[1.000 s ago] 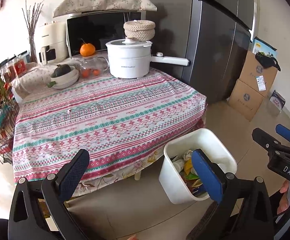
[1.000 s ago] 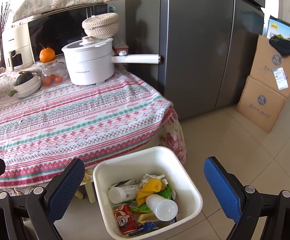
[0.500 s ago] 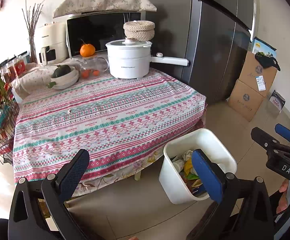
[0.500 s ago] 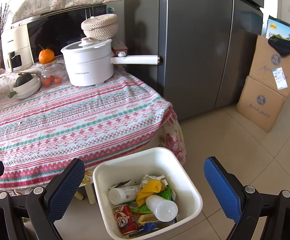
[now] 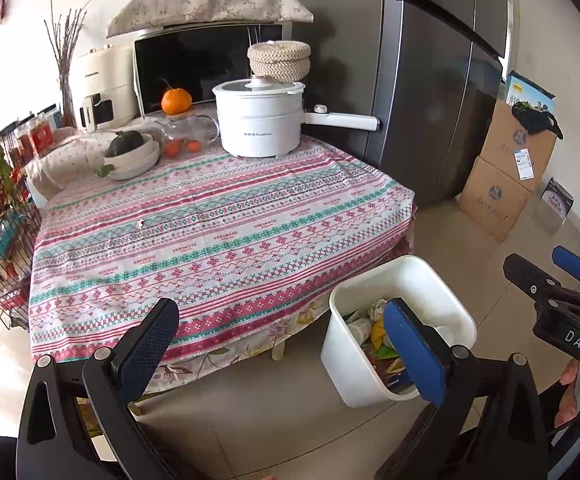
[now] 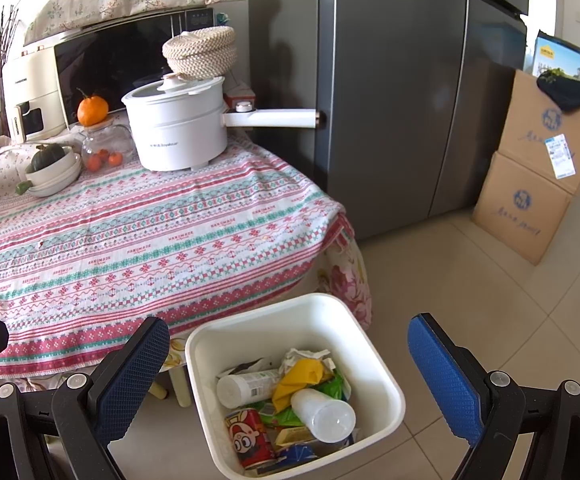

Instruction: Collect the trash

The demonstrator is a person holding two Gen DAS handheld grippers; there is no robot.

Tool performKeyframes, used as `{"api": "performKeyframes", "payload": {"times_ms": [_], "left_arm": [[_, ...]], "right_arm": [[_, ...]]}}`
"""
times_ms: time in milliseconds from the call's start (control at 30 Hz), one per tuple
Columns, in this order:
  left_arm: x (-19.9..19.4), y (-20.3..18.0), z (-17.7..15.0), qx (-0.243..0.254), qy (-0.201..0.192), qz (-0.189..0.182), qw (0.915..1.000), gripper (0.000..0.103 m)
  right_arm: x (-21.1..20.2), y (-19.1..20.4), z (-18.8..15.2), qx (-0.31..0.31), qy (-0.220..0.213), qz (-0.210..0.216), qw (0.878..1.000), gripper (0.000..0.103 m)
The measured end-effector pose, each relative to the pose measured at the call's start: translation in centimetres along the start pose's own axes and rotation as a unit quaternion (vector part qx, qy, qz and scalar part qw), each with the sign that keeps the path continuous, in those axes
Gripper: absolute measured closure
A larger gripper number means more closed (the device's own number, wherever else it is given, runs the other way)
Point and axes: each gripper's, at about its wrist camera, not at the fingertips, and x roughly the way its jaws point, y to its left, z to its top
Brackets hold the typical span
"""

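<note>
Both grippers are wide open and hold nothing: the left gripper [image 5: 280,350] is near the front edge of the table [image 5: 218,240], and the right gripper [image 6: 286,376] hangs over the white bin [image 6: 385,372] on the floor. Inside the bin, just right of the table's near corner, lies the trash [image 6: 290,396]: a red can [image 6: 248,436], a yellow wrapper [image 6: 297,376] and two white bottles. Farther back on the striped cloth sit a white pot [image 6: 178,128] and a bowl [image 6: 52,170], with the gray fridge [image 6: 409,92] behind and brown boxes [image 6: 529,176] at the far right.
</note>
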Motion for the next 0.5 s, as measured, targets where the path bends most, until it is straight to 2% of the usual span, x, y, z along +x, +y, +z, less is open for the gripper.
{"api": "performKeyframes", "payload": {"times_ms": [500], "left_arm": [[0.25, 0.2, -0.14, -0.005, 0.012, -0.008, 0.9999, 0.0]], "right_arm": [[0.12, -0.09, 0.16, 0.001, -0.001, -0.001, 1.0, 0.004]]}}
